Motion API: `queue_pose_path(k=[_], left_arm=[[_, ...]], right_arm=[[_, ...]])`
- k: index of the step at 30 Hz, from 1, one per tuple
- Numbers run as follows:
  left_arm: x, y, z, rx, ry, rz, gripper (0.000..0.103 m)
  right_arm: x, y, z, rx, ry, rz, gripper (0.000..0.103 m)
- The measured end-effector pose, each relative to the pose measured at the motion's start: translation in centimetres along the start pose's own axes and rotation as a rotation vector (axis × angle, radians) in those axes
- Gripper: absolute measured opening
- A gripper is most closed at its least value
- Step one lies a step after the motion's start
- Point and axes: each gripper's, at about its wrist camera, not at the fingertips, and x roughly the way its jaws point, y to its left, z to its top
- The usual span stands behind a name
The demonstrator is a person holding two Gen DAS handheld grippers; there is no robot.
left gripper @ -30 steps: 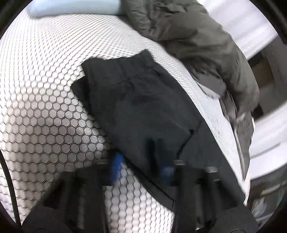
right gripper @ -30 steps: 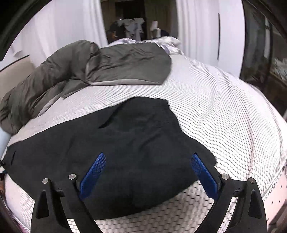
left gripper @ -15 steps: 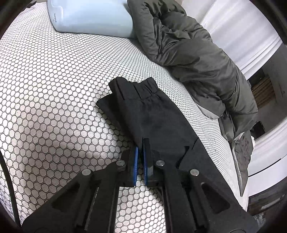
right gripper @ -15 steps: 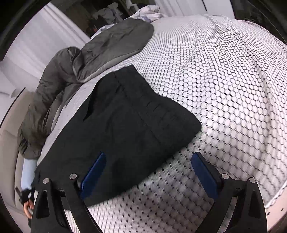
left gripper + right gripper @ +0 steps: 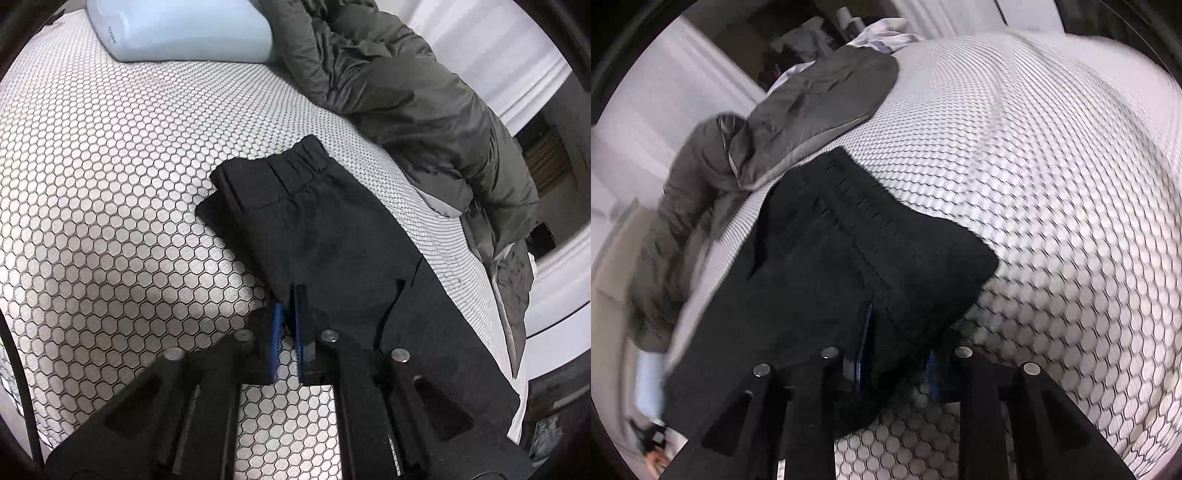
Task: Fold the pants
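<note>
I see the black fabric pants [image 5: 332,236] lying folded on the white bed with a honeycomb-pattern cover [image 5: 110,184], elastic waistband at the far end. My left gripper [image 5: 288,314] has its jaws together, pinching the near edge of the pants. My right gripper [image 5: 897,354] has just been closing; its jaws clamp a bunched fold of the pants, blue pads mostly buried in cloth. The right view is motion-blurred. A grey puffy jacket [image 5: 406,92] and a pale blue pillow [image 5: 184,29] are cut off by the frame.

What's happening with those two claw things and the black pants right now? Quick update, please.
Left gripper: jaws shut on pants edge. Right gripper: jaws just closing over pants. Grey jacket alongside, clear of both.
</note>
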Motion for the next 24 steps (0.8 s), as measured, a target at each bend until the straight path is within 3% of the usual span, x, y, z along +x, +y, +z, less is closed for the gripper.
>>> queue_pose_path(k=[2,4,8,9,11,13,14,15,16,18,22,24], left_arm=[[-0.6,-0.3,0.2,0.009,-0.007,0.024,0.014],[-1.6,-0.8,0.3,0.018,-0.041,0.050,0.034],[-4.0,-3.2,0.1,0.073,-0.127,0.043,0.072],[-4.3,-4.1,-0.2,0.104,-0.135,0.019,0.079],[-4.6,-6.5,-1.2,0.192,-0.133,-0.033,0.082],[-4.2,-9.4,-2.4,0.291,-0.117,-0.087,0.092],[-3.9,-10.7,-3.1,0.335,-0.105,-0.107,0.102],[-3.5,-12.4,-4.1,0.387,-0.087,-0.129,0.102],[-2.9,-14.0,-5.2,0.440,-0.065,-0.154,0.102],[-1.7,-16.4,-7.0,0.506,-0.025,-0.200,0.102],[0.4,-21.3,-11.5,0.632,0.074,-0.233,0.102],[0.9,-23.6,-14.3,0.713,0.108,-0.250,0.102]], right_arm=[[-1.4,-0.8,0.1,0.074,-0.034,-0.010,0.054],[-3.0,-1.6,0.1,0.141,-0.081,-0.004,0.065],[-3.1,-2.4,-0.5,0.201,-0.052,0.080,0.067],[-2.9,-2.5,-0.5,0.205,-0.038,0.099,0.067],[-1.9,-2.1,-0.4,0.210,-0.018,0.122,0.068],[-1.1,-1.6,-0.1,0.220,-0.039,0.129,0.068],[-0.7,-1.2,0.0,0.213,-0.054,0.111,0.061],[-0.8,-1.0,-0.2,0.194,-0.078,0.067,0.051],[-0.6,-0.3,-0.2,0.158,-0.086,0.010,0.035],[-0.5,1.0,-0.3,0.078,-0.073,-0.023,0.024],[-2.2,2.2,-1.0,-0.028,-0.060,-0.083,0.024],[-2.2,0.7,-1.6,-0.022,-0.016,-0.112,0.036]])
